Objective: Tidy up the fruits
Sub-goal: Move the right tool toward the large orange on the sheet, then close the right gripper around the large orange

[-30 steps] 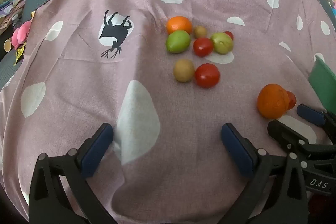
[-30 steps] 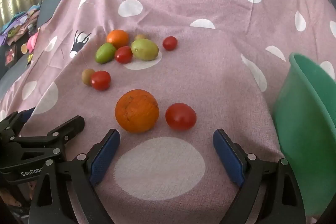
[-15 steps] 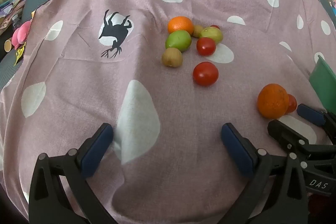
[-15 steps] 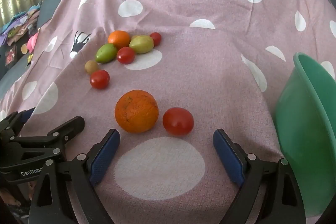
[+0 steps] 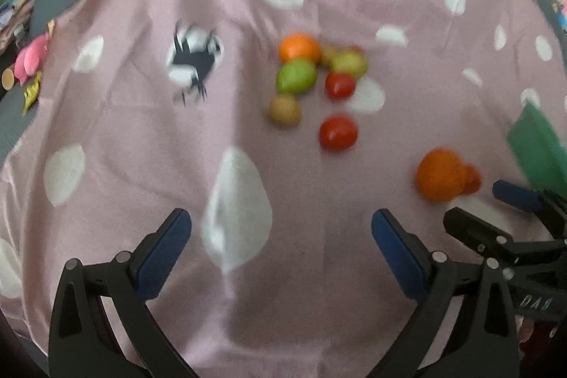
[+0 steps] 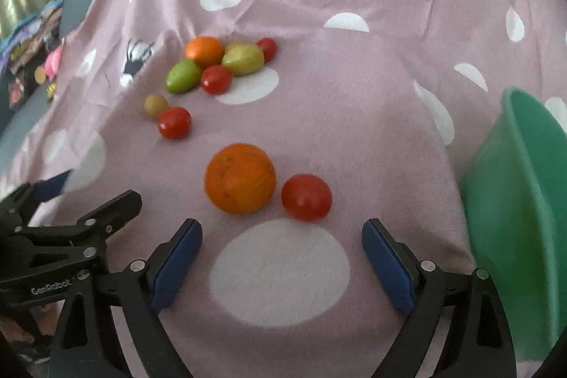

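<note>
While both the left gripper (image 5: 281, 238) and right gripper (image 6: 281, 248) gape wide and empty, a big orange (image 6: 240, 178) and tomato (image 6: 306, 197) lie just ahead of the right one, beside the green bowl (image 6: 524, 201); more fruit (image 6: 212, 66) sits farther back.

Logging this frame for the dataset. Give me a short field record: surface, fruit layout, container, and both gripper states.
surface: pink polka-dot cloth
near fruit: large orange with a red tomato beside it on its right, just ahead of the right gripper
far cluster: small orange, two green fruits, small tomatoes, a brown fruit
container: green bowl at the right edge; no fruit visible in it
left gripper: open, holding nothing
right gripper: open, holding nothing
</note>
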{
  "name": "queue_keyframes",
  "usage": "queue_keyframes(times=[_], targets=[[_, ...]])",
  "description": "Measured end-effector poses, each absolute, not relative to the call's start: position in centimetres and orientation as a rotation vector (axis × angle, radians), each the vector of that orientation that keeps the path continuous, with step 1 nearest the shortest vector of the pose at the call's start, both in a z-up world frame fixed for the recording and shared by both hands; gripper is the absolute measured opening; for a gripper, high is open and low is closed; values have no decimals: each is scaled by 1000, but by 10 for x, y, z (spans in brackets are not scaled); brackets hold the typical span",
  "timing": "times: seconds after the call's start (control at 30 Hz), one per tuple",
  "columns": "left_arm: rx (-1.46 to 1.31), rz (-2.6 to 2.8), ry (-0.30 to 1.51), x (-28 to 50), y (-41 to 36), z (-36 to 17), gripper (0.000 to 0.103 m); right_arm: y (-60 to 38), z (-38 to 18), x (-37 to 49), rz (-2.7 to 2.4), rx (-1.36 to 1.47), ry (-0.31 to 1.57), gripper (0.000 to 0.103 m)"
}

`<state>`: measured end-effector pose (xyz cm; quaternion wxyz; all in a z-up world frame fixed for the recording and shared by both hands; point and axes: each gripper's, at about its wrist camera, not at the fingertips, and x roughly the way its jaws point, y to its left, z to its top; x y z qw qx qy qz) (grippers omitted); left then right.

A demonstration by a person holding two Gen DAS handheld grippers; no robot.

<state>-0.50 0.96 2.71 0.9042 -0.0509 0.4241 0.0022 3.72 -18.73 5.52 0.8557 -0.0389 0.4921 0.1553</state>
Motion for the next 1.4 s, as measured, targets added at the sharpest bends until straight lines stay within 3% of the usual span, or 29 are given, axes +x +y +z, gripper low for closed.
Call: queue_keyframes(times=[0.17, 0.43, 0.53, 0.63, 0.8, 1.4], targets=[[-189, 0, 811, -14, 27, 63, 102, -198, 100, 40, 388, 77, 964, 93], [-175, 27, 771, 30, 33, 122, 101, -187, 154, 76, 301, 106, 916, 91], [-209, 32, 795, 54, 44, 130, 99, -187, 147, 85, 311, 149, 930, 88], [-272, 15, 811, 60, 53, 117, 97, -183, 127, 83, 328, 123, 968, 77], [-331, 15, 905, 63, 57, 92, 85, -191, 95, 82, 308, 144, 1073, 69], [-279, -18, 924, 52, 31, 91, 86, -177, 82, 65, 341, 96, 1126, 69]])
